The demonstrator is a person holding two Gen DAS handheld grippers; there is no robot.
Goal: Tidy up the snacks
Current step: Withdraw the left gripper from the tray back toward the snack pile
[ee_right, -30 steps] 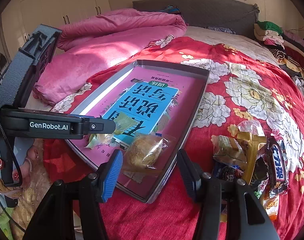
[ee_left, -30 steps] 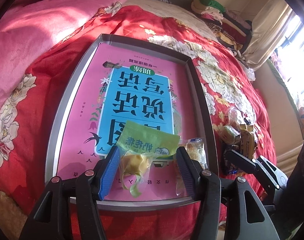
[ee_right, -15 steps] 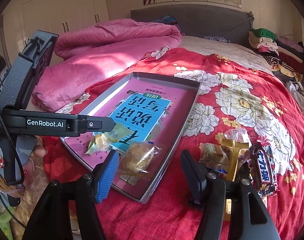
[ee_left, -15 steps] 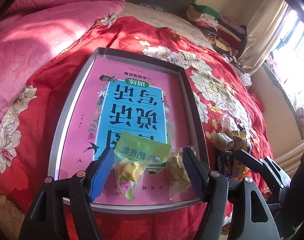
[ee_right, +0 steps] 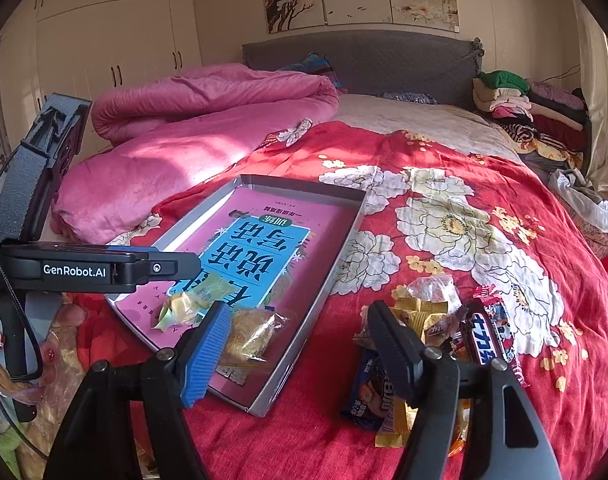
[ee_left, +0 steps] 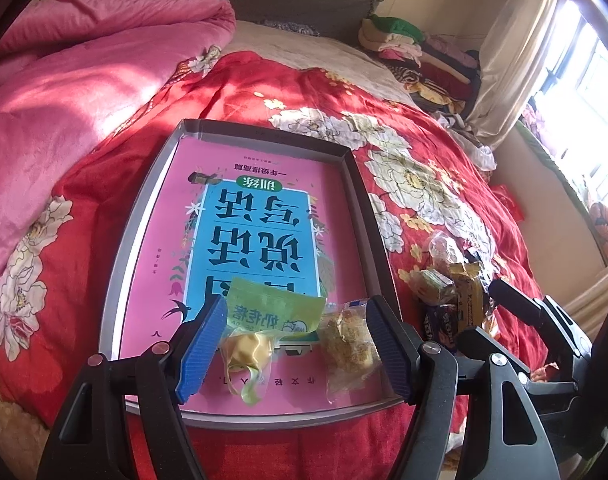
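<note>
The shallow grey metal tray lies on the red flowered bedspread, with a pink and blue book inside. On the book rest a green wrapped candy and a clear-wrapped yellow cake, side by side. The left gripper is spread, empty. The right gripper is opening, holding nothing. A pile of mixed snack packets lies just right of the tray.

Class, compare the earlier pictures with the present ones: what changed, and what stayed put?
Both tongs widened: the left tongs off the green packet, the right tongs, still opening, backing off the clear-wrapped pastry. Both snacks stay in the tray; the snack pile is untouched.
</note>
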